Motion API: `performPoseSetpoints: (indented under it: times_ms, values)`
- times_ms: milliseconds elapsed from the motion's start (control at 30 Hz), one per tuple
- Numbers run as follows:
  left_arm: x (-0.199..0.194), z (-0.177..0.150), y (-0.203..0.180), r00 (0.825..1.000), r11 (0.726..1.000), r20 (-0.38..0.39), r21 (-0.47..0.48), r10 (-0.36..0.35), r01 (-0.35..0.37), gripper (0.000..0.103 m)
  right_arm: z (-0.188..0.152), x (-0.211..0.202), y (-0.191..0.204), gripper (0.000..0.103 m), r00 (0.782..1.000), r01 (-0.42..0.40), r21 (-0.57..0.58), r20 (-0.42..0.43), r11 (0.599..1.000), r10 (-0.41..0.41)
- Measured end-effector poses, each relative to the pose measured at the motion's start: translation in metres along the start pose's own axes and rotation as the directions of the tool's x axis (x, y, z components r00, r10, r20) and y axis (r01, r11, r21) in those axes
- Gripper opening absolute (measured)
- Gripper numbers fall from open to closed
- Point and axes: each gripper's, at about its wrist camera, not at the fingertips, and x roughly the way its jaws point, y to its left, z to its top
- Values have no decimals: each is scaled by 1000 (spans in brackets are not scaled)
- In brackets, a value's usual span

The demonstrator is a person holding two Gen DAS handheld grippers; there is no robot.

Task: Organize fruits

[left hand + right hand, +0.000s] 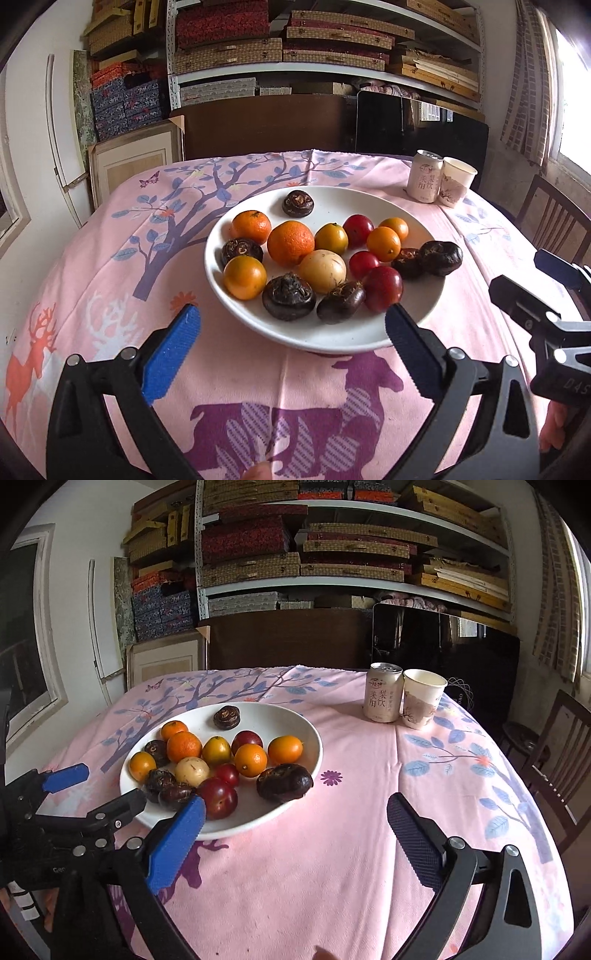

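- Two grippers are hovering with nothing between their fingers: the left gripper is standing wide apart at the near rim of the white plate, the right gripper is spread over the pink tablecloth beside it.
- All fruits are lying mixed in the plate, so sorted or unsorted, I cannot be judging the stage.
- For any pick, coming from above on one fruit alone is seeming wise, because neighbours are touching.
- Most fruits are round, without a clear axis; the dark chestnut is lying long side left-to-right.
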Motion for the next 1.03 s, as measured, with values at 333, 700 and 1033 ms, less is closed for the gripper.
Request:
performPoseSetpoints:
  times_ms: [333, 700, 1033]
  values:
    - [-29, -13, 1, 998, 999, 46, -15, 36, -36, 98, -20, -9, 9, 99, 997, -64, -30, -42, 998, 63]
    - [-37, -15, -5, 996, 998, 62, 4, 56, -56, 98, -22, -12, 16, 100, 998, -48, -62, -30, 997, 46]
    - [-31, -15, -6, 997, 998, 39, 20, 62, -63, 98, -23, -10, 13, 100, 997, -66, -21, -51, 998, 65]
